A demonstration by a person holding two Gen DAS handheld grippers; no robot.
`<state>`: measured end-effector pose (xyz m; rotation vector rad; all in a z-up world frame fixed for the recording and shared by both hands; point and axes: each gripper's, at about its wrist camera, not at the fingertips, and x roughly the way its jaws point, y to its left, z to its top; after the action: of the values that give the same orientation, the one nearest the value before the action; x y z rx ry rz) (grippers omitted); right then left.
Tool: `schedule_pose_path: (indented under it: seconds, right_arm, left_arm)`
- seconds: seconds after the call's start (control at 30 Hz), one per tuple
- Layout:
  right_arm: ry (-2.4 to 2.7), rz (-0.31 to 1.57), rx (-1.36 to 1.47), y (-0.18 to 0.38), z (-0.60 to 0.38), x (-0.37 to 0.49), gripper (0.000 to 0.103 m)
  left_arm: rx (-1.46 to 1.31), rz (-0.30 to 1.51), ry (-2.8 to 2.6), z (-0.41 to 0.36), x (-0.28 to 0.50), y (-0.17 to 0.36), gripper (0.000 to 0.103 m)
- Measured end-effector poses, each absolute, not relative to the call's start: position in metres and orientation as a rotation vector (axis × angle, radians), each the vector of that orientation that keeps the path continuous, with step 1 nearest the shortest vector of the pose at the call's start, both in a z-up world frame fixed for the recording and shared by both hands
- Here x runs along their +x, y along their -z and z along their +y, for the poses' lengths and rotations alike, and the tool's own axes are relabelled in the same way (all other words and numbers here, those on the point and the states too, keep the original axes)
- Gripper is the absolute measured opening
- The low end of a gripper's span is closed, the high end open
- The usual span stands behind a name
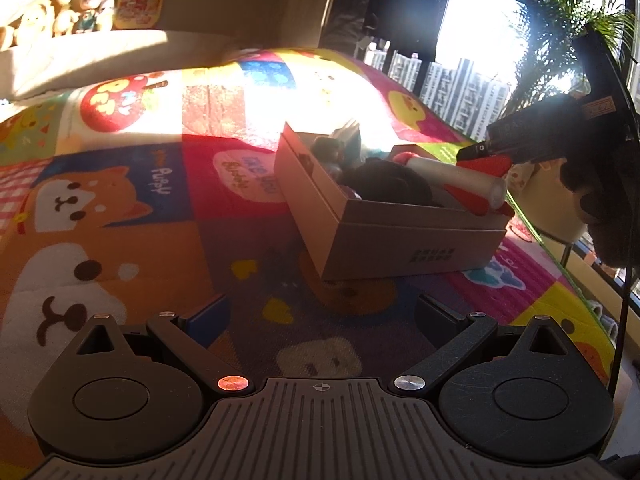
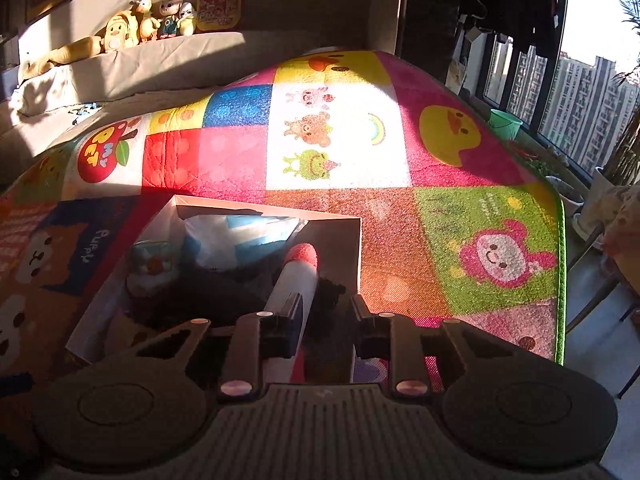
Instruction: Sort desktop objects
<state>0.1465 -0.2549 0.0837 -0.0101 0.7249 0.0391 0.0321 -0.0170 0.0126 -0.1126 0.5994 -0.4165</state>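
A cardboard box (image 1: 400, 240) sits on the colourful play mat. In it lie a white toy rocket with red nose and fins (image 1: 452, 176), a black fuzzy thing (image 1: 392, 184) and other small items. The rocket rests tilted against the box's right rim. My right gripper (image 1: 466, 155) hovers just above its red fins. In the right wrist view its fingers stand close together, the gripper (image 2: 324, 312) shut with nothing clamped, over the rocket (image 2: 296, 284) and box (image 2: 264, 204). My left gripper (image 1: 322, 316) is open and empty, low over the mat in front of the box.
The play mat (image 2: 340, 140) ends in a green edge (image 2: 562, 280) at the right, with floor, chair legs and a green bucket (image 2: 505, 123) beyond. A sofa with plush toys (image 2: 160, 16) runs along the back. A blue-white packet (image 2: 240, 236) fills the box's far end.
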Motion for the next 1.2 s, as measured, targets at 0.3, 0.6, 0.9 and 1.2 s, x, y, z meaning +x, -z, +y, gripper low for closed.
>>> schedule_pose_path:
  seconds: [0.3, 0.6, 0.9, 1.2]
  right_arm:
    - [-0.143, 0.647, 0.061, -0.093, -0.261, 0.088, 0.055]
    - [-0.11, 0.602, -0.1, -0.077, -0.237, 0.084, 0.03]
    - [-0.035, 0.65, -0.044, -0.057, -0.26, 0.102, 0.027]
    - [-0.051, 0.57, 0.05, -0.081, -0.286, 0.085, 0.047]
  left_arm:
    - [-0.082, 0.587, 0.434, -0.034, 0.04, -0.03, 0.101]
    - [-0.031, 0.605, 0.464, -0.053, 0.034, -0.031, 0.101]
    - [-0.009, 0.633, 0.432, -0.052, 0.038, -0.028, 0.102]
    - [0.02, 0.631, 0.462, -0.07, 0.046, -0.029, 0.102]
